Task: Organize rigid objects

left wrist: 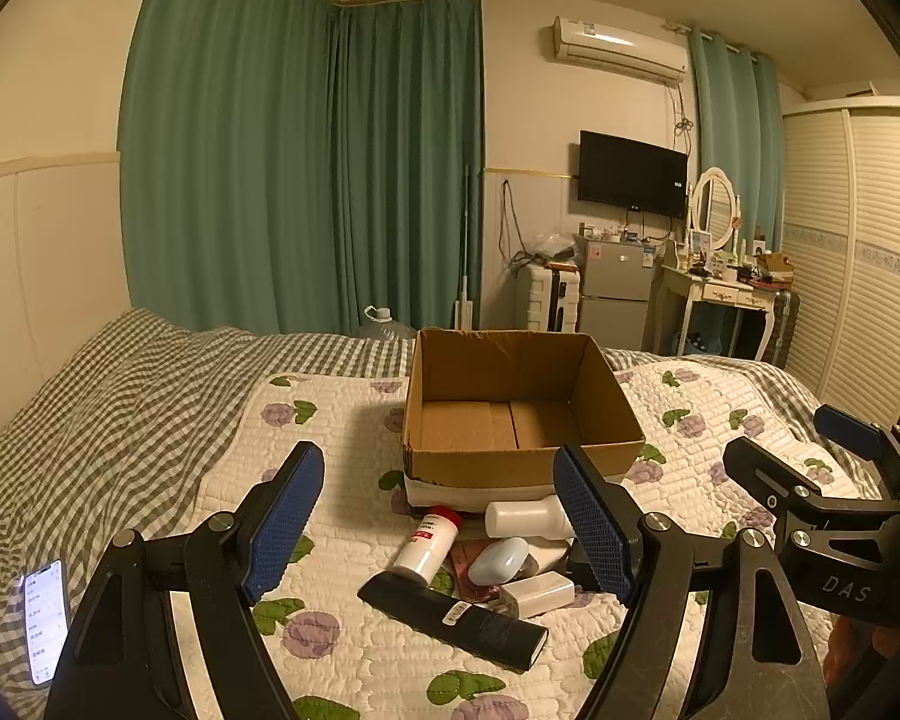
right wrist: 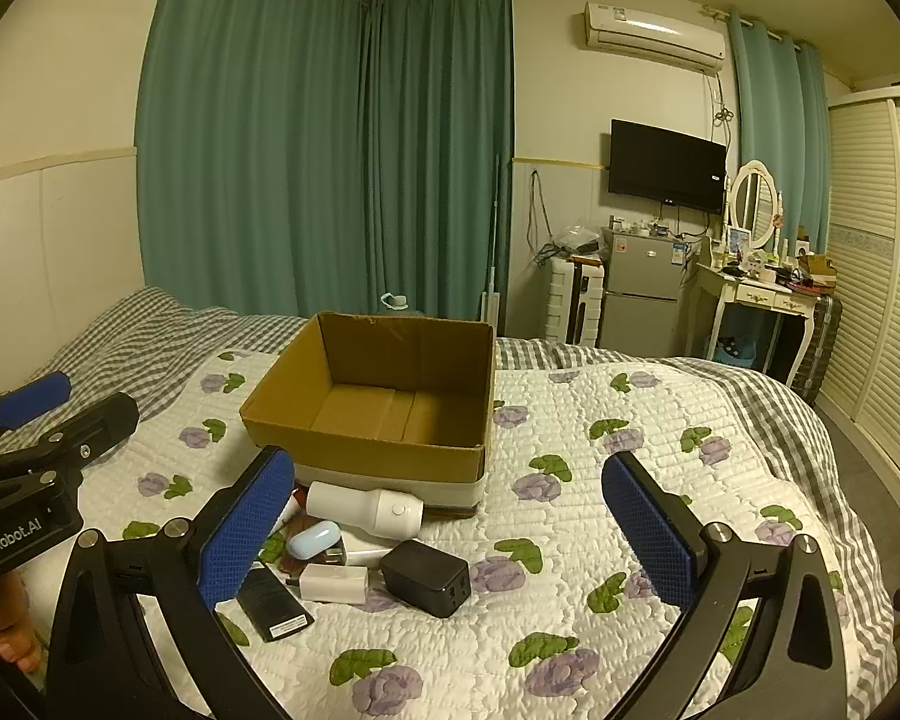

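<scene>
An empty open cardboard box [left wrist: 522, 456] [right wrist: 360, 447] stands on the flowered quilt. In front of it lies a pile: a white bottle with a red cap [left wrist: 427, 545], a white cylindrical device [left wrist: 525, 519] [right wrist: 363, 509], a pale blue oval case [left wrist: 498, 561] [right wrist: 309, 542], a white charger [left wrist: 537, 594] [right wrist: 333, 583], a long black remote [left wrist: 450, 618] [right wrist: 273, 603] and a black charger block [right wrist: 426, 577]. My left gripper [left wrist: 438, 528] is open and empty above the pile. My right gripper [right wrist: 450, 534] is open and empty, to the right of the pile.
A lit phone [left wrist: 46, 621] lies on the checked sheet at the left. Green curtains, a water jug [left wrist: 384, 324], a suitcase, a small fridge [left wrist: 615, 291], a dressing table and a wardrobe stand beyond the bed.
</scene>
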Demonstrator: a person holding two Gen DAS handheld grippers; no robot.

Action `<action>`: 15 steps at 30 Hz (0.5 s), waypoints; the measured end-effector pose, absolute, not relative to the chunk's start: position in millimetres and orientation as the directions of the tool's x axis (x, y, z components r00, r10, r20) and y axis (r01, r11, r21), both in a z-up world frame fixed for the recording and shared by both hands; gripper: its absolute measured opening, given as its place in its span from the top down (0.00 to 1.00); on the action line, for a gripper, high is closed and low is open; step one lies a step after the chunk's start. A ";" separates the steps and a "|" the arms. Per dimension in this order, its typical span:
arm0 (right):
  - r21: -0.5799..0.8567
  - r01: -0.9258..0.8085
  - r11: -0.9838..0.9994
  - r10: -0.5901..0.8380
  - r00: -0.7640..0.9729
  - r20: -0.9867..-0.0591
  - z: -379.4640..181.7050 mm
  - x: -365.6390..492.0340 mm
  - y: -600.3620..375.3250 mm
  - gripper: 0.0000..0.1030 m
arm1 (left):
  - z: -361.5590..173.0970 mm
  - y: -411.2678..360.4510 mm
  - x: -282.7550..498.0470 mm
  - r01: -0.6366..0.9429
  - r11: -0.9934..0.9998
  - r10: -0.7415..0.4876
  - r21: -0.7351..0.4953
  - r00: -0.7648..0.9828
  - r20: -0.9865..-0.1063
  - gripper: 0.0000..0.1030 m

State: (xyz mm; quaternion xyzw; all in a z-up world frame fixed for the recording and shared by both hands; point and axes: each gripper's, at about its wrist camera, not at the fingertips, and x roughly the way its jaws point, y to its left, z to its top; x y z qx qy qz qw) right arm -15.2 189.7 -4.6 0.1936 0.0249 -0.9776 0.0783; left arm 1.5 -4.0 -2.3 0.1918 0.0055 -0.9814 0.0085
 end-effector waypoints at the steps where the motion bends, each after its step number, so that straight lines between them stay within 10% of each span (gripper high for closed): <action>1: -0.018 0.163 -0.986 -0.144 -0.913 -0.382 -4.9 -15.0 189.6 0.00 | -2.2 -4.2 1.3 0.017 -1.000 -0.013 -0.007 -0.926 -0.377 0.21; 15: -0.019 0.168 -0.986 -0.148 -0.912 -0.383 -4.7 -13.0 189.4 0.00 | -1.3 -2.0 3.6 0.014 -1.000 -0.011 -0.005 -0.928 -0.372 0.21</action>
